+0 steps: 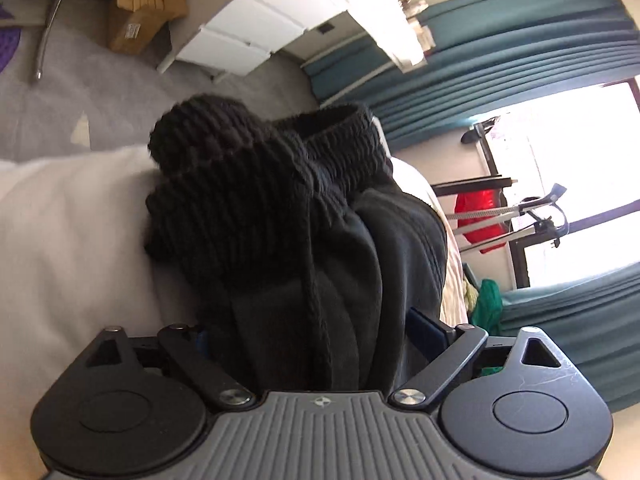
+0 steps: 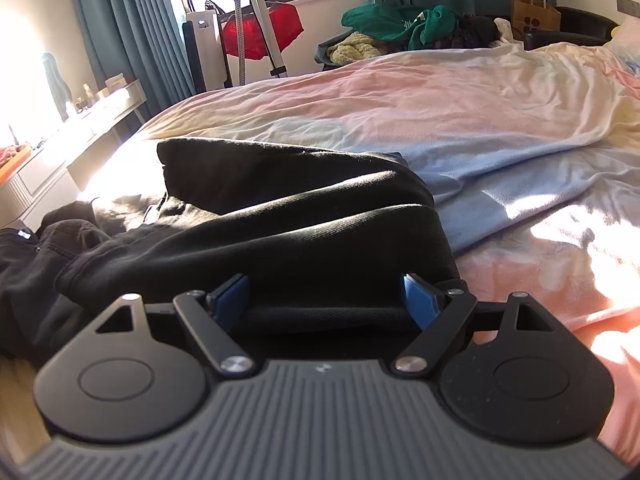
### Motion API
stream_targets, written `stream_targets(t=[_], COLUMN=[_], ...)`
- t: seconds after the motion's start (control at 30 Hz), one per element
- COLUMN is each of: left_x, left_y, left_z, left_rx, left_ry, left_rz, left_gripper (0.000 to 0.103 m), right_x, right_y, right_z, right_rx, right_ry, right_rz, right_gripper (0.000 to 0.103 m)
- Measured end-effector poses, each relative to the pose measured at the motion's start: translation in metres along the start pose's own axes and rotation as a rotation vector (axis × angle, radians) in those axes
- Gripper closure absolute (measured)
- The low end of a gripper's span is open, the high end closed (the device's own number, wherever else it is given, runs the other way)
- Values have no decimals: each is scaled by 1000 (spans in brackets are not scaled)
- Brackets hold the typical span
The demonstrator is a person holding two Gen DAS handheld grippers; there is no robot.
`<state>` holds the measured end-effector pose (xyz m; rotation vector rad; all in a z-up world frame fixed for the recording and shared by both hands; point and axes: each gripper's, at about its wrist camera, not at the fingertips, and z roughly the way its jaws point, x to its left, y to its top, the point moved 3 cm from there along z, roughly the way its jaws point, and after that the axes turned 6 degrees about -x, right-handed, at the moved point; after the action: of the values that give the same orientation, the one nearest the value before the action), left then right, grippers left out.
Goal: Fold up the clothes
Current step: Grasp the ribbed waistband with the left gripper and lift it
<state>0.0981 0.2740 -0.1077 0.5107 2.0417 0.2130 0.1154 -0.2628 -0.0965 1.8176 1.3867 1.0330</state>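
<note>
A black garment with thick ribbed cuffs [image 1: 256, 184] fills the middle of the left wrist view, bunched between the wide-spread jaws of my left gripper [image 1: 316, 332]; the pads are mostly hidden by cloth. In the right wrist view the same black garment [image 2: 280, 216] lies folded in a thick band across the bed. My right gripper [image 2: 324, 300] is open, its blue pads [image 2: 420, 300] set either side of the fabric's near edge, touching or just above it.
The bed [image 2: 440, 112] has a rumpled pink and pale blue cover. A dark pair of jeans [image 2: 36, 256] lies at the left. A green clothes pile [image 2: 400, 24] sits beyond the bed. A white drawer unit [image 1: 256, 28] and cardboard box [image 1: 144, 4] stand on the floor.
</note>
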Motion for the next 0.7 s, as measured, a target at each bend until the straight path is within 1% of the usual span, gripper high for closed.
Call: stream_targets(t=[0.1, 0.17, 0.23, 0.27, 0.33, 0.4, 0.43, 0.47, 0.5, 0.63, 0.7], left_x=[-1, -6, -13, -17, -26, -37, -43, -50, -63, -111, -143], left_y=[5, 5, 4, 2, 1, -1, -2, -4, -7, -23, -34], left_z=[4, 3, 2, 2, 3, 2, 1, -1, -3, -14, -20], left_rx=[-47, -63, -80, -92, -111, -132, -144, -157, -179, -271, -312], left_ry=[19, 24, 29, 30, 39, 52, 59, 67, 72, 88, 86], left_rz=[55, 132, 208, 235, 266, 312, 343, 376, 424, 614, 678], left_gripper=[35, 42, 50, 51, 57, 61, 67, 70, 75, 82, 83], right_x=[10, 18, 27, 29, 33, 34, 33, 32, 30, 29, 27], right_y=[7, 10, 7, 4, -5, -9, -8, -8, -8, -9, -7], right_z=[-10, -12, -6, 1, 12, 15, 16, 16, 16, 14, 11], right_rx=[-95, -132, -111, -77, -14, -11, -8, -5, -1, -2, -3], right_ry=[2, 8, 21, 26, 29, 32, 37, 42, 46, 45, 47], right_rz=[-50, -91, -133, -148, -170, -166, -152, -137, -121, -101, -83], right_gripper=[19, 19, 19, 19, 19, 19, 19, 19, 19, 19, 19])
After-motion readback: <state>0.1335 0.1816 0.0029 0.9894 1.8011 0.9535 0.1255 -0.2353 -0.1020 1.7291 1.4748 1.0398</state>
